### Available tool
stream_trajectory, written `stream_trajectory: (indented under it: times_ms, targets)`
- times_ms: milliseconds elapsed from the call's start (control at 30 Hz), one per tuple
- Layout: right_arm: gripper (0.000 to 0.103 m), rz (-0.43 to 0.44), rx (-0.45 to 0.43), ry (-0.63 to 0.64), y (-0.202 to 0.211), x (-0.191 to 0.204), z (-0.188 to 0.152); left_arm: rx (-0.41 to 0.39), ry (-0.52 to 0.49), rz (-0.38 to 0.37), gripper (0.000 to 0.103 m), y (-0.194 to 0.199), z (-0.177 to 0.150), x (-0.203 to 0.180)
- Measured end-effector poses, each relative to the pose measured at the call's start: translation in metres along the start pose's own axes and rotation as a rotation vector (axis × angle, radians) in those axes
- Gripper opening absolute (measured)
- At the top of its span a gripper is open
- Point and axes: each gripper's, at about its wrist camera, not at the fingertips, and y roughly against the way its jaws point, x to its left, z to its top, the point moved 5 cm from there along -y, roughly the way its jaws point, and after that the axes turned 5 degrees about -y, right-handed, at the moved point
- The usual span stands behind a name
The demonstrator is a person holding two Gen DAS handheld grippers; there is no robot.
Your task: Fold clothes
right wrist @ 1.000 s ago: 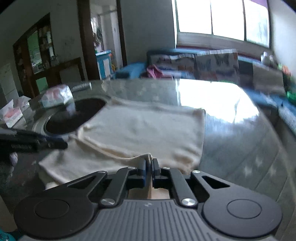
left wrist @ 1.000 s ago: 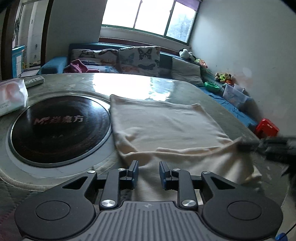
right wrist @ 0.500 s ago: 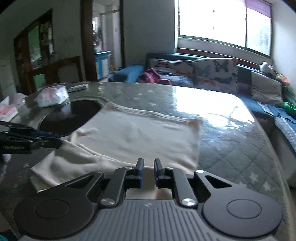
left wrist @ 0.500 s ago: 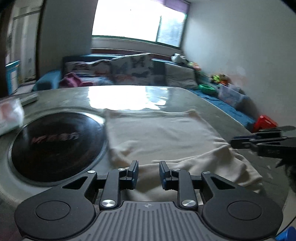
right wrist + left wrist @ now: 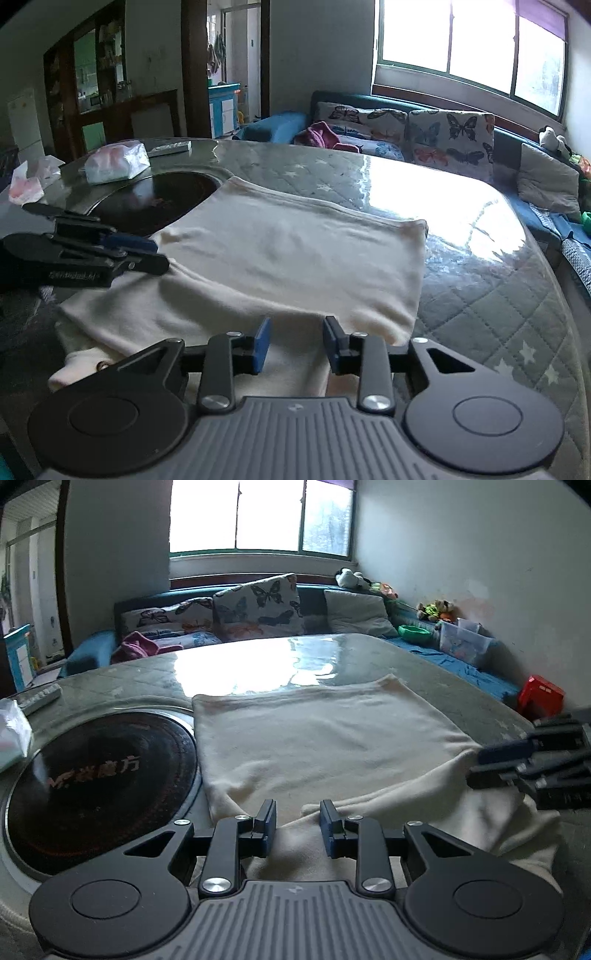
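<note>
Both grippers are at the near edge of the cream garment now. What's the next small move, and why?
Probably draw the right gripper back clear of the cream garment. Its jaws have just been opening and nothing is pinched between them, so the near flap lies released on the body. The left gripper is open too, cloth only lying beneath it.

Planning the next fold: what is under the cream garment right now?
The cream garment lies on the quilted table cover; its left edge overlaps the rim of the dark round inset. A lower layer shows under the folded flap at the near edge. Anything else beneath is covered.
</note>
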Motion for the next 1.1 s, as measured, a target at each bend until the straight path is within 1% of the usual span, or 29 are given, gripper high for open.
stream_trajectory:
  times_ms: [100, 200, 333, 500, 600, 700, 767, 833, 967, 1100]
  targets:
    - [0.031, -0.009, 0.024, -0.006, 0.001, -0.001, -0.009, -0.016, -0.001, -0.026, 0.027, 0.009, 0.003, -0.005]
    - [0.031, -0.016, 0.024, 0.007, 0.008, 0.001, -0.013, -0.018, -0.035, -0.070, 0.027, 0.015, 0.003, -0.015]
    - [0.032, 0.014, 0.027, 0.020, 0.016, 0.008, -0.019, -0.014, -0.079, -0.126, 0.028, 0.024, -0.003, -0.031]
    - [0.032, 0.009, 0.027, 0.056, 0.022, 0.015, -0.025, 0.007, -0.124, -0.153, 0.028, 0.038, -0.016, -0.037]
    - [0.032, 0.016, 0.014, 0.064, 0.029, 0.017, -0.022, 0.005, -0.166, -0.146, 0.032, 0.053, -0.024, -0.033]
    - [0.032, 0.026, 0.008, 0.072, 0.026, 0.021, -0.021, 0.008, -0.210, -0.132, 0.032, 0.067, -0.033, -0.030]
    - [0.032, 0.035, 0.019, 0.081, 0.021, 0.024, -0.022, 0.010, -0.249, -0.121, 0.037, 0.075, -0.040, -0.031]
    - [0.032, 0.035, 0.029, 0.097, 0.019, 0.027, -0.023, 0.015, -0.292, -0.105, 0.037, 0.082, -0.047, -0.033]
    - [0.032, 0.058, 0.014, 0.131, 0.021, 0.037, -0.018, 0.021, -0.344, -0.101, 0.038, 0.087, -0.057, -0.039]
    - [0.033, 0.098, 0.034, 0.143, 0.011, 0.050, -0.018, 0.001, -0.404, -0.107, 0.038, 0.086, -0.063, -0.049]
